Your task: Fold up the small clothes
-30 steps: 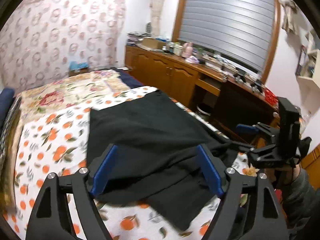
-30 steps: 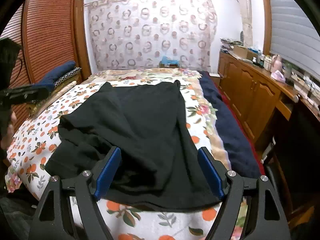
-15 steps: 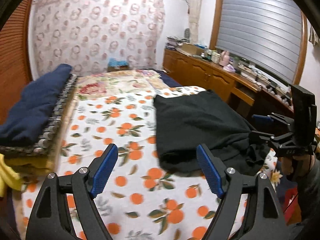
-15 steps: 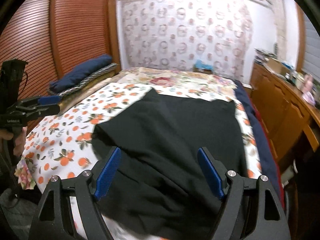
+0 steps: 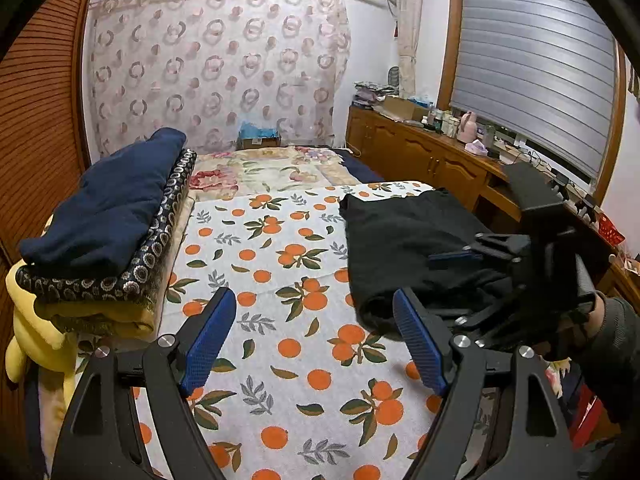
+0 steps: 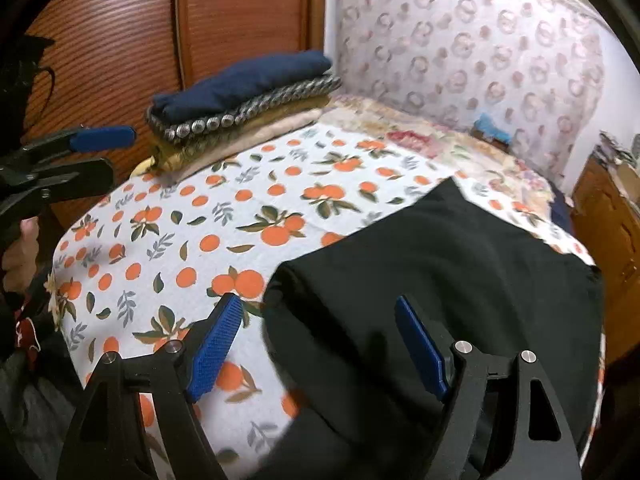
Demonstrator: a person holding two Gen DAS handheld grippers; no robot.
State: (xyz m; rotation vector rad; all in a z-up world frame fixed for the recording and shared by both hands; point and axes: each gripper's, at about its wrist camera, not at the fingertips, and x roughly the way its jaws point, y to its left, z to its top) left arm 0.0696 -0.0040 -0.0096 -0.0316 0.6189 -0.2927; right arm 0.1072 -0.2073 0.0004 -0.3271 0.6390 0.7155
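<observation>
- Left wrist view: the left gripper [image 5: 310,334] hangs over the orange-print sheet [image 5: 280,280] with its blue pads [image 5: 208,336] spread wide and nothing between them.
- The black garment [image 5: 404,240] lies on the right part of the sheet, partly folded, its near edge bunched just beyond the right-hand pad.
- The right gripper [image 5: 460,276] shows at the right edge, held by a hand in a dark sleeve [image 5: 612,336], over the garment's near right part (contact with the cloth cannot be told).
- A stack of folded bedding [image 5: 108,232], navy on top, sits at the left side of the bed; a wooden cabinet [image 5: 424,160] runs along the right wall.
- Right wrist view: the right gripper [image 6: 318,344] has its pads parted wide and pinches nothing; the black garment [image 6: 440,264] lies under and beyond them, its left edge between the two pads.
- The left gripper [image 6: 90,152] appears at the left edge (likewise spread), clear of the garment, with the hand [image 6: 18,248] below it.
- The bedding stack [image 6: 244,100] lies at the far left of the sheet [image 6: 208,216], well apart from the garment.
</observation>
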